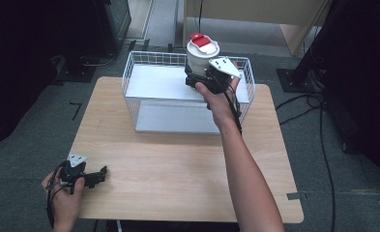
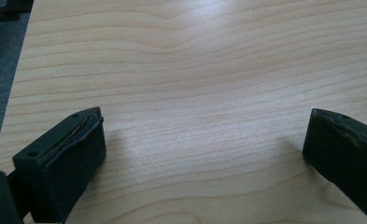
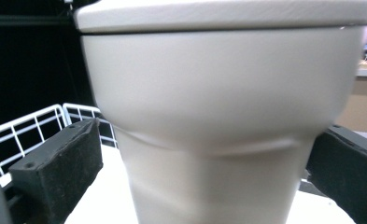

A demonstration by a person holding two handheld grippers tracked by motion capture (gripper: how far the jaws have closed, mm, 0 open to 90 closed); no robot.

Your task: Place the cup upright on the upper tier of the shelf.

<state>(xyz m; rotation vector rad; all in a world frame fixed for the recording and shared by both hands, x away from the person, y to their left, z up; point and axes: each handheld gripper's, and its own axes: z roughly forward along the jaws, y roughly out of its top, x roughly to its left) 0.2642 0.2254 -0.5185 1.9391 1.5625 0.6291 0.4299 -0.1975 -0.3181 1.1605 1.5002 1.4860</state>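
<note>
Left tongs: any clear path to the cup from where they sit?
Probably not without a long move. The left tongs rest open at the table's near left corner, while the cup sits far back on the wire rack, with the right tongs already around it.

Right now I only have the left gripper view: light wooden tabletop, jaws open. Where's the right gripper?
Observer: The right gripper is at the table's far side, inside a white wire basket, with its jaws on either side of a cream lidded plastic cup.
Operator: Clamped?
Observer: Can't tell. In the right gripper view the jaws flank the cup's narrow lower part, and one looks slightly apart from it.
Operator: Lid?
Observer: On, with a red tab on top.
</note>
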